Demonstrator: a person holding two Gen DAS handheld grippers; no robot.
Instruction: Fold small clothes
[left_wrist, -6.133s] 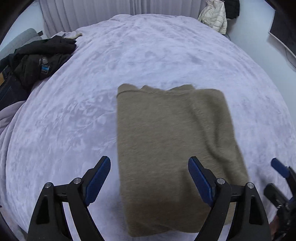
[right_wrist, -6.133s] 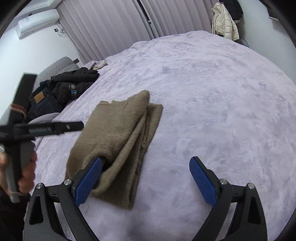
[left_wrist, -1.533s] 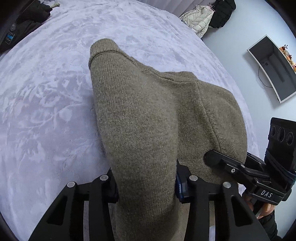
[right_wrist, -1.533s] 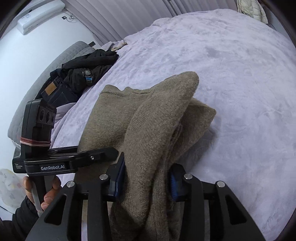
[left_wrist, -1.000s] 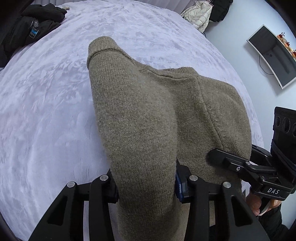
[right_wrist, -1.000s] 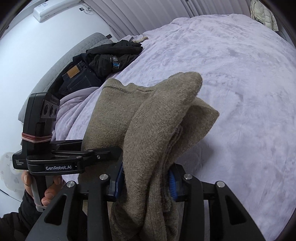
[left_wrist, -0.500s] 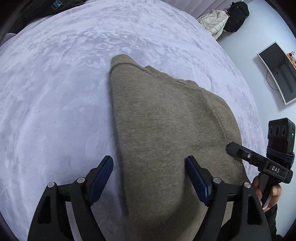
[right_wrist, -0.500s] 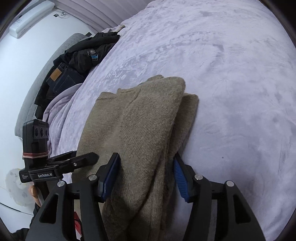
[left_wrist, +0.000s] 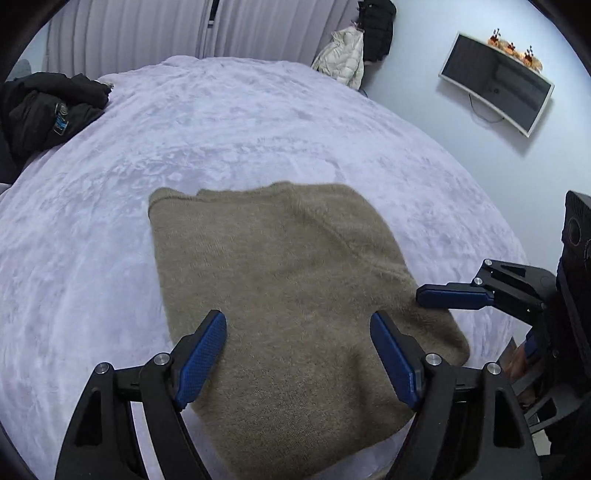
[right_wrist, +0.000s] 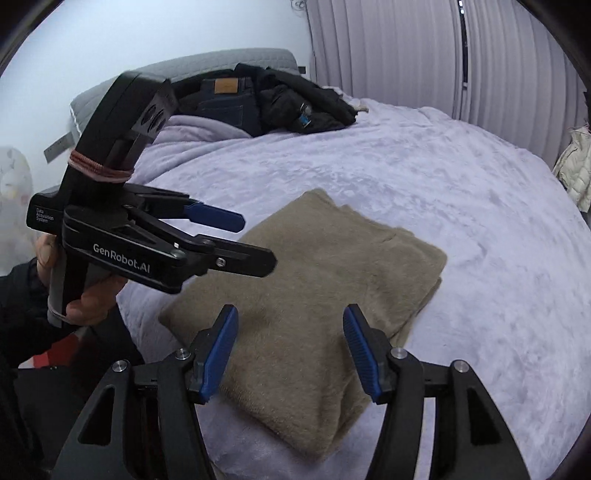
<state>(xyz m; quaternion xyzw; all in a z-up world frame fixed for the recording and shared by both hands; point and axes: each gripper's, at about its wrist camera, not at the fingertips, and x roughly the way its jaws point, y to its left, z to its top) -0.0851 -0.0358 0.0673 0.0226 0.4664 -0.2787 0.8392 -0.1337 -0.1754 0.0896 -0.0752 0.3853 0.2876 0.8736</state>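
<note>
Fold apparently just laid down — olive knit sweater (left_wrist: 280, 280) flat on the lilac bed (left_wrist: 236, 122), left gripper (left_wrist: 299, 354) and right gripper (right_wrist: 290, 350) jaws spread, empty — next, probably smoothing or another fold.

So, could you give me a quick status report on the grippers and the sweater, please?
Left gripper open, empty. Right gripper open, empty. Brown sweater folded, lying flat on the purple bedspread. Nothing in the way.

I'm seeing an olive-tan sweater (left_wrist: 288, 280) on a mottled lavender blanket (left_wrist: 229, 125), blue pads (right_wrist: 218, 354), black jacket (left_wrist: 40, 107).
</note>
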